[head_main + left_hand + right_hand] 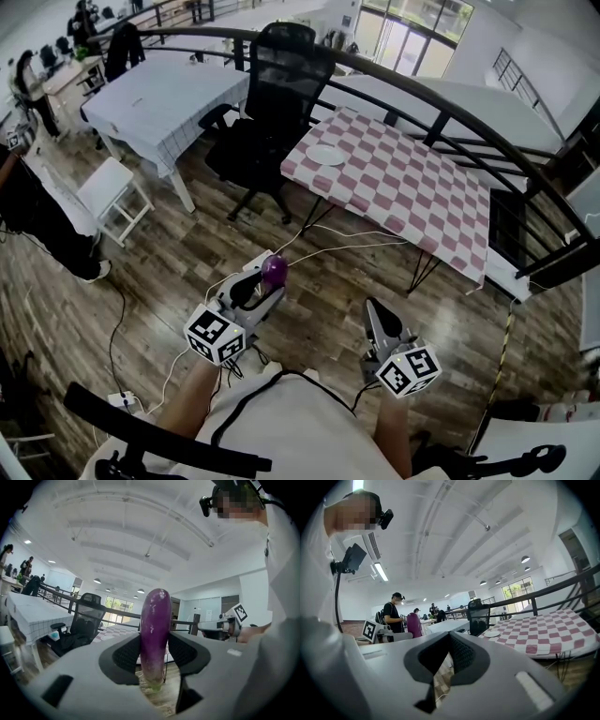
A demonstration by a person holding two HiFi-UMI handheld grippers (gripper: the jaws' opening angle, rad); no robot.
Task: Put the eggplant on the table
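Head view: the left gripper holds the eggplant over the floor, well short of the checkered table; left gripper view: jaws clamp its lower part, so the tall top might pivot loose; right gripper view: the right gripper is closed and empty.

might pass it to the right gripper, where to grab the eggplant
Probably the free upper half of the eggplant, above the jaws of the left gripper, coming from the right: it stands upright, clamped low near the stem.
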